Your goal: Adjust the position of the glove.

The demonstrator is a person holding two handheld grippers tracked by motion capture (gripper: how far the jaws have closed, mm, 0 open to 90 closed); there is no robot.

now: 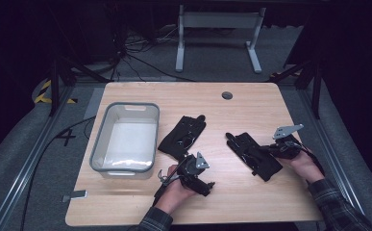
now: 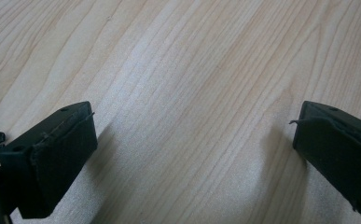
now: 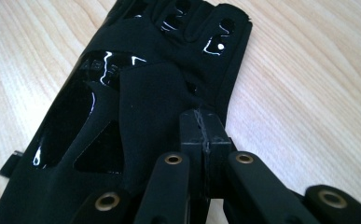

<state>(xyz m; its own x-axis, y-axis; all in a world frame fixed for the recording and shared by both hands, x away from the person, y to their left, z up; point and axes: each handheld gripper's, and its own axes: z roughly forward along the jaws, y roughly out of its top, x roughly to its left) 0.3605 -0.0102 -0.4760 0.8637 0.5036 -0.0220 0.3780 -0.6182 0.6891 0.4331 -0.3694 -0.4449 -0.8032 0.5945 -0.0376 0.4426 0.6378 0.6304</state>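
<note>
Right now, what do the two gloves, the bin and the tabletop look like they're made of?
The right glove looks like matte black stretch fabric with glossy, rubbery patches that catch white glints. The left glove seems to match it, though it is too small to confirm. The bin looks like smooth moulded plastic, grey rim, pale inside. The table shows light wood grain, possibly laminate, with a matte finish.

Two black gloves (image 1: 182,136) (image 1: 253,155) lie mid-table (image 1: 251,103); a grey bin (image 1: 126,137) sits near the left edge.
</note>
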